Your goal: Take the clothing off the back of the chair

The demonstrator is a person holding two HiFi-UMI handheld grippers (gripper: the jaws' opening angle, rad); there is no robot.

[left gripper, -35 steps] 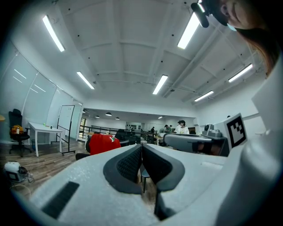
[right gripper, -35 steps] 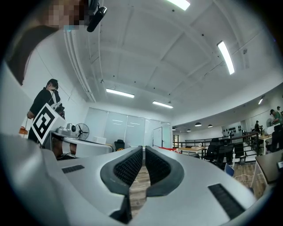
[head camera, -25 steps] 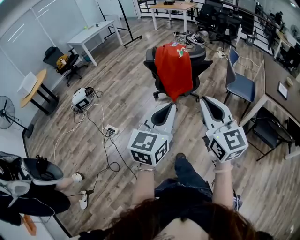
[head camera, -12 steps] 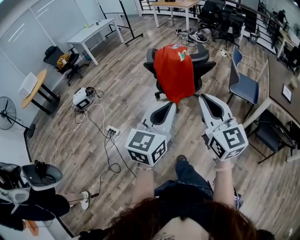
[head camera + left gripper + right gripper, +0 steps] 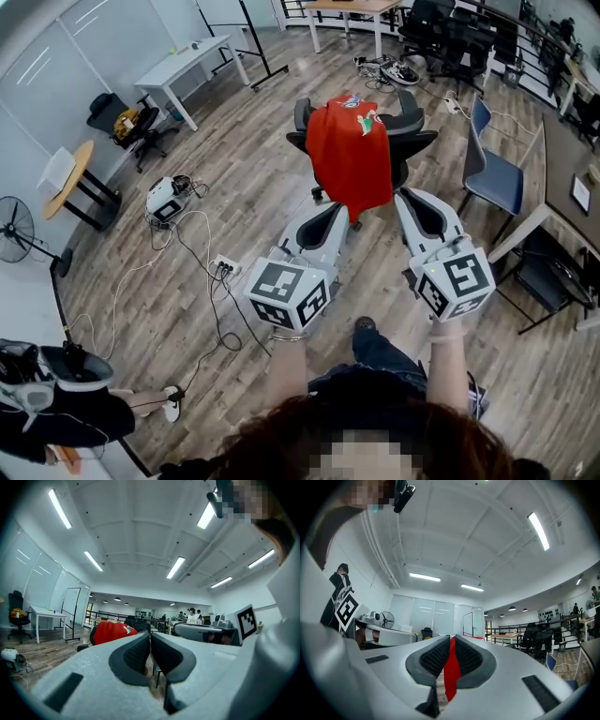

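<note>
- The red shirt (image 5: 350, 155) hangs over the back of the black chair (image 5: 413, 120), which stands on the wood floor (image 5: 234, 169) ahead of both tools.
- Left tool (image 5: 340, 212): jaws pressed together, empty, pointing level toward the chair.
- Right tool (image 5: 406, 197): jaws all but closed, only a thin slit, empty. The shirt shows through the slit, farther off.

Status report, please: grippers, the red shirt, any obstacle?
Left gripper, right gripper: both shut, empty. Red shirt hangs over chair back, ahead, untouched. Blue chair at right, off the path.
</note>
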